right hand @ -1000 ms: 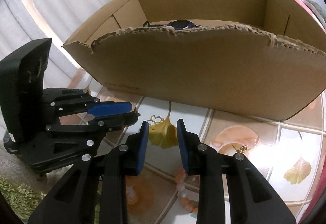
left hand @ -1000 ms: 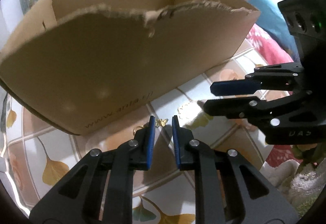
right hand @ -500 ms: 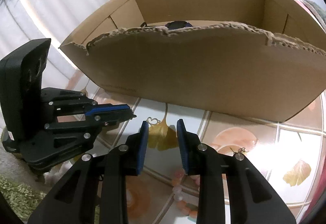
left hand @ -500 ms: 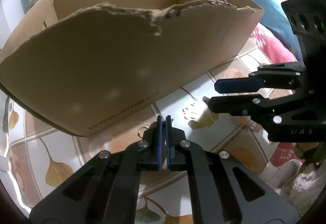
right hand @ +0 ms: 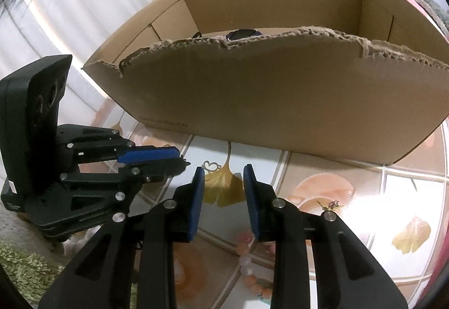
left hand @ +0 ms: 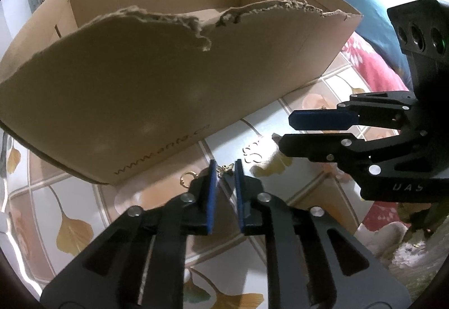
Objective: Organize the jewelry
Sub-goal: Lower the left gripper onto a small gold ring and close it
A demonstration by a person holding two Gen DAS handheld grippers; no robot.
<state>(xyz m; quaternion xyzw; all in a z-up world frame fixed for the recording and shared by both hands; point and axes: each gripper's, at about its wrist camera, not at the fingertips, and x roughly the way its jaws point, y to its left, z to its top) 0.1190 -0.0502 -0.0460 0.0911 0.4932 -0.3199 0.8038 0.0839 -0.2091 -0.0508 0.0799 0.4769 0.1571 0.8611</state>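
A small gold butterfly earring [left hand: 226, 169] lies on the table between the tips of my left gripper [left hand: 225, 172], which is open with a narrow gap. A gold ring [left hand: 187, 177] lies just left of it. The torn cardboard box [left hand: 157, 90] stands right behind. My right gripper [right hand: 223, 178] is open and empty above the table, in front of the box [right hand: 280, 101]. It shows from the side in the left wrist view [left hand: 303, 129]. A second gold earring [right hand: 331, 205] lies to its right. A pink bead string [right hand: 249, 269] lies under it.
A dark item [right hand: 242, 33] shows over the box's torn front edge. The table has a glossy top with a ginkgo leaf pattern [right hand: 409, 233]. A green rug [right hand: 25, 275] lies at the lower left, and pink and blue fabric [left hand: 373, 70] at the right.
My left gripper shut at the butterfly earring half a second ago and has opened again; the earring lies on the table between its tips. My right gripper stayed open and barely moved.
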